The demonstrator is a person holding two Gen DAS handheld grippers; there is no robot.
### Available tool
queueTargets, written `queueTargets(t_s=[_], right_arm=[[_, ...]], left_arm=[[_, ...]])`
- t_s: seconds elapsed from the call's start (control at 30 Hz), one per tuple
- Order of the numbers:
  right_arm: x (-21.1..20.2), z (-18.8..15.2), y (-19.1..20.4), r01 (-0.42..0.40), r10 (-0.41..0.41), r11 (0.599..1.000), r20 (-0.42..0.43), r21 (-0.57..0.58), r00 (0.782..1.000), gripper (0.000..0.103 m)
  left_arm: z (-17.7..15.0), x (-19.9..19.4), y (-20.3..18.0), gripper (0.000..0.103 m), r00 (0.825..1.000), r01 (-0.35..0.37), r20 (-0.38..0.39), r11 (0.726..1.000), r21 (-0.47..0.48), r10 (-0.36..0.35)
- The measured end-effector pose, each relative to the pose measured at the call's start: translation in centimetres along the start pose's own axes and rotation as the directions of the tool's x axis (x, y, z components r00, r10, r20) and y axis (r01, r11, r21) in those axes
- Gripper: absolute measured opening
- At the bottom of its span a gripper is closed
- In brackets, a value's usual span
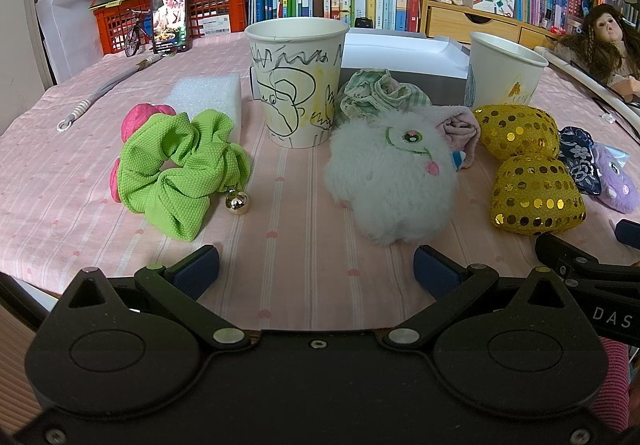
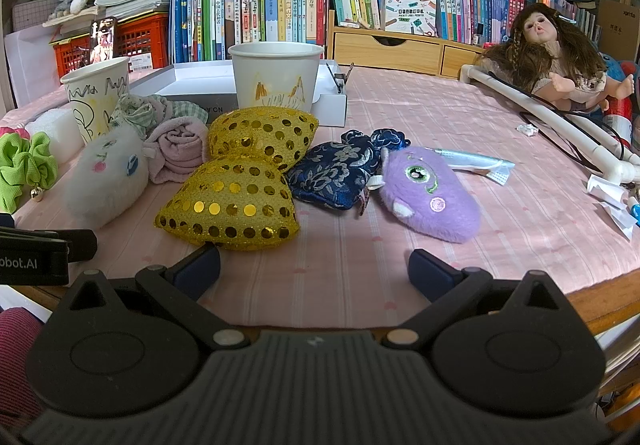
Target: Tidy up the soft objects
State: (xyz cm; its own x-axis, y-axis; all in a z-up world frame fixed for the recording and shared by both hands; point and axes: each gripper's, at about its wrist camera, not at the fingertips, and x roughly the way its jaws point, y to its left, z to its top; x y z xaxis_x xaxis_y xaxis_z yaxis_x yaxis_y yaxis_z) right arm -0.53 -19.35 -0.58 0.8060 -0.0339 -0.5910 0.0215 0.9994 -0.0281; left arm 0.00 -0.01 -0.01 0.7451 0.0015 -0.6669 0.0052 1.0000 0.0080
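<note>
Near the table's front edge: white plush (image 1: 394, 181) just beyond my spread left tongs (image 1: 316, 269), gold sequin cushion (image 2: 230, 205) touching my spread right tongs' (image 2: 314, 269) left finger.

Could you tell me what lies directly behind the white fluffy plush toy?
Behind the white plush toy lie a rolled pink cloth and a green checked scrunchie, with a grey box further back. Whatever the toy's body covers stays hidden.

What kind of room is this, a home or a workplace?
Most likely a home, perhaps a child's study corner. Children's books fill the shelves behind the table, a doll sits at the table's edge, and the paper cups carry crayon drawings.
</note>
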Motion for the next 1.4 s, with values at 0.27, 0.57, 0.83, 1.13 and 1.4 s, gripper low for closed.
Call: queueTargets(t_s=[0.27,0.57,0.83,1.13,1.4], right_arm=[[0.0,0.0,0.0,0.000,0.000,1.000,0.001,0.000,1.000,0.103],[-0.2,-0.2,0.1,-0.003,0.003,1.000,0.020,0.005,1.000,0.103],[-0.2,-0.3,-0.1,-0.005,0.005,1.000,0.020,0.002,1.000,0.103],[-0.1,-0.3,-0.2,-0.024,0.024,1.000,0.028,-0.004,0.999,0.103],[-0.6,-0.1,-0.9,-0.071,0.071,0.997,0.036,0.019,0.997,0.103]], left_arm=[[0.0,0.0,0.0,0.103,1.000,0.000,0.000,1.000,0.000,0.000],[0.0,0.0,0.0,0.103,1.000,0.001,0.002,1.000,0.002,-0.001],[-0.4,-0.4,1.1,0.103,1.000,0.016,0.027,1.000,0.013,-0.016],[-0.4,0.0,0.7,0.103,0.999,0.019,0.043,1.000,0.022,-0.020],[-0.3,-0.5,1.1,0.103,0.999,0.035,0.039,0.999,0.025,-0.036]])
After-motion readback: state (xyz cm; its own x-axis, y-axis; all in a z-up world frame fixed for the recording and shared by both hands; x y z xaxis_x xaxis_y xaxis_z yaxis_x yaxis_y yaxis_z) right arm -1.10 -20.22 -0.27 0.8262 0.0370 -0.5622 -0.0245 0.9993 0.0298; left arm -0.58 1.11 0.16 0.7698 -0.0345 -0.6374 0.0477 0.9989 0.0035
